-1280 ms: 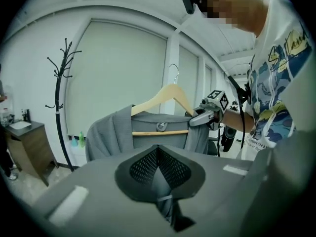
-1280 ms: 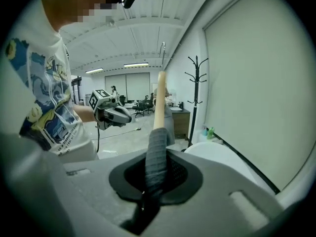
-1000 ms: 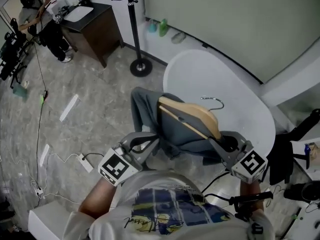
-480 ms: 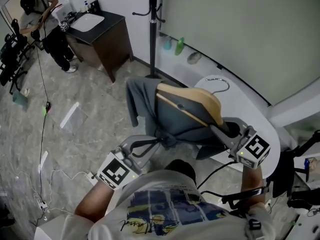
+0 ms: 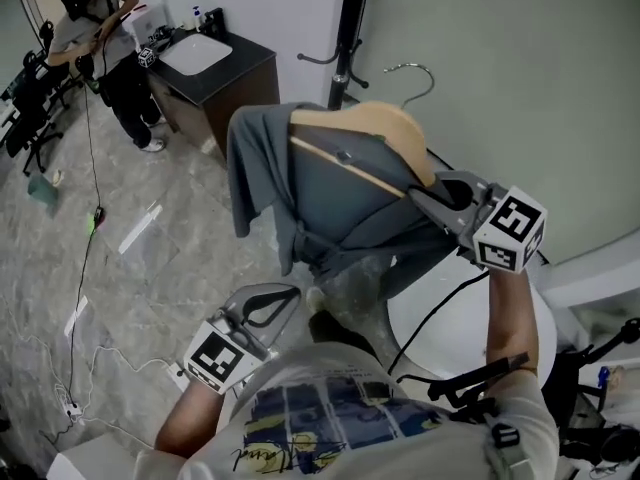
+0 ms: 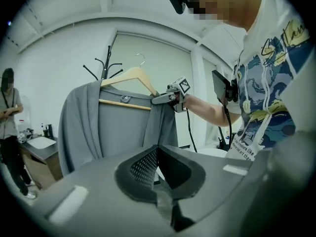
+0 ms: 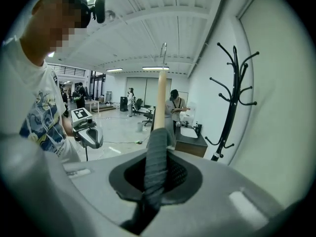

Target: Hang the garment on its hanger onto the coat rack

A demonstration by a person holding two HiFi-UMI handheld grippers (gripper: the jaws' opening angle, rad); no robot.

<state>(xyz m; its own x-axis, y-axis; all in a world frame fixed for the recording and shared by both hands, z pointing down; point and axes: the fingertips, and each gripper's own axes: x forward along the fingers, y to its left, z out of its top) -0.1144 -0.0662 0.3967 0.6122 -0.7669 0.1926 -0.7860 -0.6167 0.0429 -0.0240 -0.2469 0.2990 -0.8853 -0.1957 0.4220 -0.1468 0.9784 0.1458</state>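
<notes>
A grey garment (image 5: 310,193) hangs on a wooden hanger (image 5: 370,128) with a metal hook (image 5: 415,73), held up in the air. My right gripper (image 5: 435,200) is shut on the hanger's cloth-covered right end, which runs between the jaws in the right gripper view (image 7: 157,149). The black coat rack (image 5: 345,28) stands just behind the hanger, and the hook is clear of its arms. My left gripper (image 5: 290,293) is low and apart from the garment, shut with nothing in it (image 6: 157,149). The left gripper view shows the garment (image 6: 118,127) in front of the rack (image 6: 106,65).
A dark cabinet with a white sink (image 5: 210,68) stands left of the rack, and a person (image 5: 100,18) is beside it. A white round table (image 5: 450,318) is below my right arm. Cables (image 5: 90,238) lie on the marbled floor. A pale wall rises behind the rack.
The right gripper has lifted the hanger and garment off the table, up toward the coat rack. The left gripper, earlier at the garment's lower edge, now hangs well below it.
</notes>
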